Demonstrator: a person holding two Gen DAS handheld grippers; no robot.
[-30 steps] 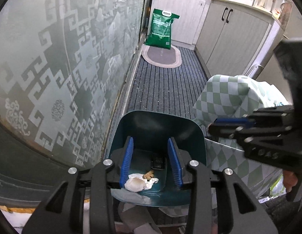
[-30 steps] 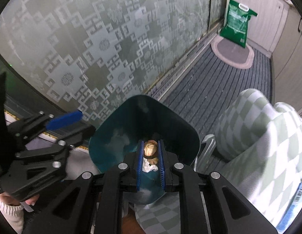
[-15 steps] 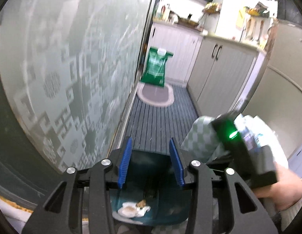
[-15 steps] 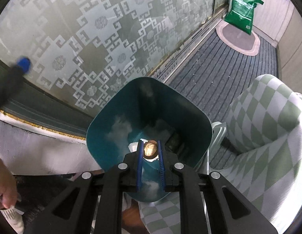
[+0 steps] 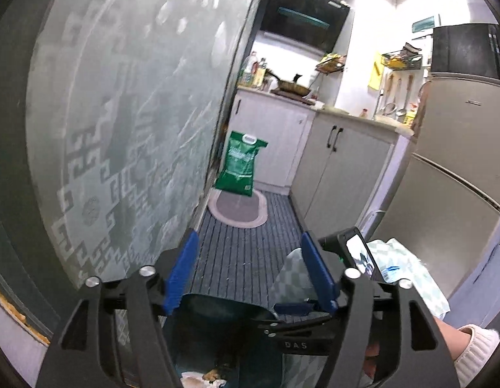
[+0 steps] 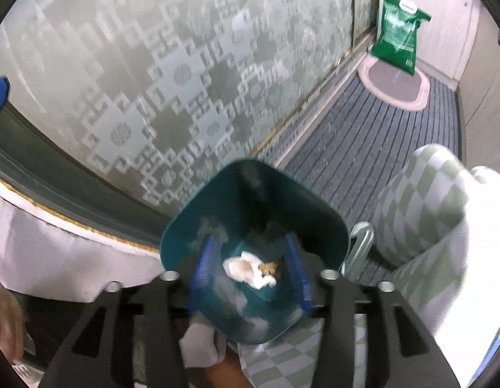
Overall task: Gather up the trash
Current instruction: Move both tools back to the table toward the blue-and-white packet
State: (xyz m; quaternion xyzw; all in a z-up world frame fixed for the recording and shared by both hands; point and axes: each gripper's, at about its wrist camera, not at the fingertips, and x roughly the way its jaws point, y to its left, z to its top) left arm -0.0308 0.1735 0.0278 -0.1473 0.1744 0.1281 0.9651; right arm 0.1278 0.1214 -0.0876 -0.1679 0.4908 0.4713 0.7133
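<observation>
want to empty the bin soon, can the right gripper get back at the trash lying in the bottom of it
Probably yes. The right gripper sits right over the teal bin's open mouth, jaws opening, and the crumpled trash lies loose between them with nothing covering it.

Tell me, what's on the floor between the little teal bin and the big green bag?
Between the teal bin and the green bag, the right wrist view shows dark striped floor mat, then a small oval rug under the bag.
</observation>
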